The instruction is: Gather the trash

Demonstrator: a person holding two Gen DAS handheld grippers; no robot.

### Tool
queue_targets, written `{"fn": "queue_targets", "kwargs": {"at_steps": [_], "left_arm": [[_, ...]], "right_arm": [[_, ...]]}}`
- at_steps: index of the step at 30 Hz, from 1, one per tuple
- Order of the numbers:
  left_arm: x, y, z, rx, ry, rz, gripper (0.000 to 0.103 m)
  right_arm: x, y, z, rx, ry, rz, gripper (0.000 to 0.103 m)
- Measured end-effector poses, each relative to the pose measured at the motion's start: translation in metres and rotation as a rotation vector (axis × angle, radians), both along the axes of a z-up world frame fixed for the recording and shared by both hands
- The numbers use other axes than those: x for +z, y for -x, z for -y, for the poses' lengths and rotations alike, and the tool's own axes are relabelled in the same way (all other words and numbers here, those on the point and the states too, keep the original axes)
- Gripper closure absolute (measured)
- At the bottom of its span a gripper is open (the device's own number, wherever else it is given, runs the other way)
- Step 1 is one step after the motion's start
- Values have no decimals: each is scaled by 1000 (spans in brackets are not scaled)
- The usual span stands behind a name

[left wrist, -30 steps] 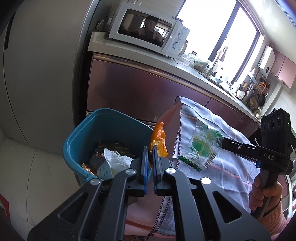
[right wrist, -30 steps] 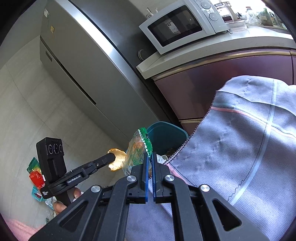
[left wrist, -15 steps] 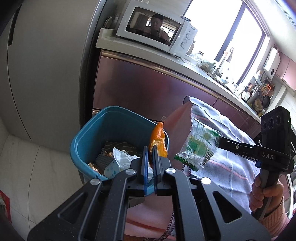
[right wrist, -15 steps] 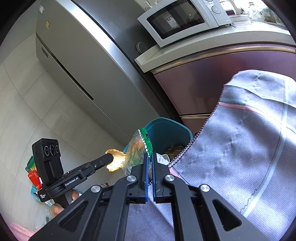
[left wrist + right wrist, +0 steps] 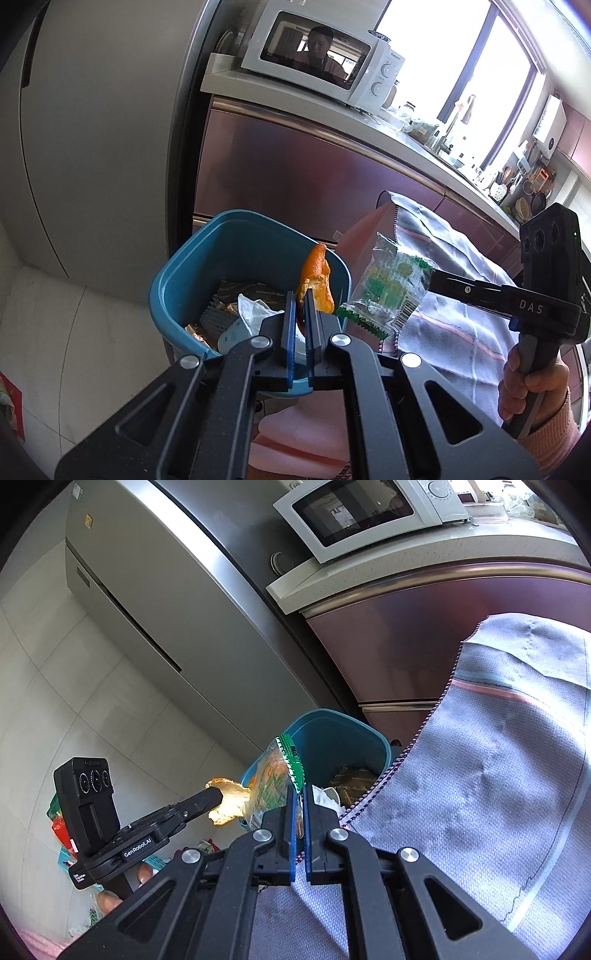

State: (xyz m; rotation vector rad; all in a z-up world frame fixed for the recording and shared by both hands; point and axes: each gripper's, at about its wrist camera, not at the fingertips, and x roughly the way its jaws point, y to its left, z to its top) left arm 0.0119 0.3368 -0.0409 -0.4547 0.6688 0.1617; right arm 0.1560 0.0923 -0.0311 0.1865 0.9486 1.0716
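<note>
Presently, in the left wrist view, the left gripper (image 5: 300, 295) has its fingers pressed onto a piece of orange peel (image 5: 317, 277), which stands up from the fingertips over the near right rim of the teal bin (image 5: 192, 266). The bin sits on the floor against the cabinet front and contains a crumpled white tissue (image 5: 255, 311), brown wrappers (image 5: 240, 290) and other scraps. To the right, the right gripper (image 5: 430, 279) pinches one end of a clear green-printed snack wrapper (image 5: 388, 291); the wrapper hangs just beside the bin's right rim, in front of a grey checked cloth (image 5: 461, 332). A hand (image 5: 532, 384) grips the handle of that tool. A white microwave (image 5: 325, 62) stands on the counter above.

In the right wrist view, the right gripper (image 5: 298, 794) is closed on the snack wrapper (image 5: 277, 779), which rises from the fingertips in front of the bin (image 5: 332, 734). The left gripper (image 5: 218, 795) enters from the lower left, clamped on the orange peel (image 5: 231, 801), which touches or overlaps the wrapper's left edge; contact cannot be confirmed. The cloth (image 5: 480, 775) fills the right side. Colourful litter (image 5: 59, 823) lies on the tiled floor behind the left tool.
</note>
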Motion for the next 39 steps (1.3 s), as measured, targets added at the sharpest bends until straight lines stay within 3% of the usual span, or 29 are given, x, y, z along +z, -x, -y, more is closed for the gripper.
{"fn": "queue_targets", "kwargs": {"at_steps": [18,22,27,35,38,39], "left_arm": [[-21,-15,-15,30,-6,-57,96],[-28,-24,-16,31,-7,-71,96],[-33,-28,-14,31,-15,-78,82],[-29,-13,-6,22,-34,-35,56],[-22,-4,1,18,-46,-6,41],[-19,-1,4,16,-55,5,40]], "right_arm": [[-15,-14,-39,-11,101,-4,98],[-19,-15,-51,-10,137,16,91],[-22,-15,-55,-22,157,34,78],[-19,-8,-35,-34,142,52,72],[-8,3,-19,-48,120,100,62],[-4,7,-13,-59,113,119,53]]}}
